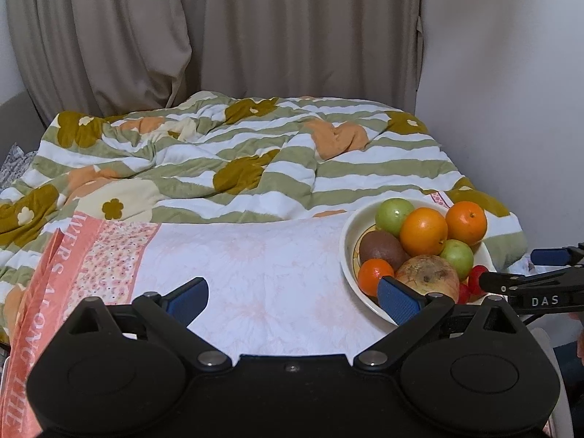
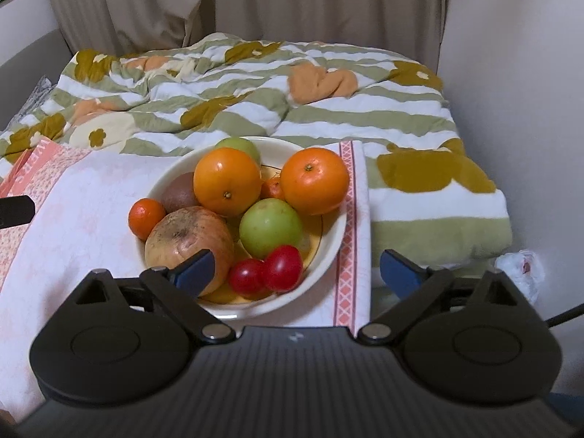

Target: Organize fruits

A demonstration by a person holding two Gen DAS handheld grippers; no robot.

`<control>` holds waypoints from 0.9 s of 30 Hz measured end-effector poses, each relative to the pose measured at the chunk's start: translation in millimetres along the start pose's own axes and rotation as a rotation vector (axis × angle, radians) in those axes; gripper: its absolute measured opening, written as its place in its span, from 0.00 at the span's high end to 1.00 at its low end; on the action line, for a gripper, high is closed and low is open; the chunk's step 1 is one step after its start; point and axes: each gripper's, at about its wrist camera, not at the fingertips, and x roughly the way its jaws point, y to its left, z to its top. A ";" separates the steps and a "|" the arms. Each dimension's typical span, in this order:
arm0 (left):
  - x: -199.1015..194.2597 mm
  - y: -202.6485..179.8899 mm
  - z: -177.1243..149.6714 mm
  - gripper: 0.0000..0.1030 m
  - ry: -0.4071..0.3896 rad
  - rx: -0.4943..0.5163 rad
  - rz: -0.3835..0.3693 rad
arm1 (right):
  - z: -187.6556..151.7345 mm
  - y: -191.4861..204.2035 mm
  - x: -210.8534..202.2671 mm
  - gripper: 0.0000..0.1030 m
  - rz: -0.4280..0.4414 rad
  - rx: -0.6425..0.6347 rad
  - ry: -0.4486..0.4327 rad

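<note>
A cream bowl (image 2: 164,180) sits on a white and pink cloth (image 2: 73,211) and holds two oranges (image 2: 227,181), green apples (image 2: 271,233), a brown kiwi (image 2: 179,193), a small mandarin (image 2: 146,218), a large brownish fruit (image 2: 188,242) and two red tomatoes (image 2: 283,268). My right gripper (image 2: 297,262) stands open just in front of the bowl's near rim, with nothing gripped. My left gripper (image 1: 292,292) is open over the bare cloth, left of the bowl (image 1: 345,252). In the left wrist view the right gripper (image 1: 518,268) reaches in from the right.
A rumpled striped, flowered blanket (image 1: 219,153) covers the bed behind the cloth. Beige curtains (image 1: 255,36) hang at the back, and a white wall (image 2: 518,73) runs close along the right. A crumpled white bag (image 2: 520,270) lies by the wall.
</note>
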 end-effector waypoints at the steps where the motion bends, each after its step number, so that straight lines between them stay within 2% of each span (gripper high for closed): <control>1: -2.3 -1.3 -0.5 0.02 -0.004 0.002 0.000 | -1.2 -0.3 -3.5 0.00 -0.004 0.001 0.003; 9: -44.5 -11.8 -6.5 0.02 -0.084 0.017 -0.003 | -6.7 4.4 -54.1 0.00 -0.028 -0.003 -0.055; 14: -82.6 -8.4 -14.4 0.02 -0.131 0.007 0.017 | -4.2 18.5 -96.2 0.00 -0.001 -0.016 -0.094; 20: -127.1 9.6 -19.8 0.00 -0.173 -0.004 0.071 | -6.6 46.6 -135.7 0.00 0.018 -0.037 -0.104; 27: -152.6 41.2 -35.2 0.00 -0.164 -0.040 0.109 | -17.6 79.5 -159.8 0.00 0.011 -0.010 -0.083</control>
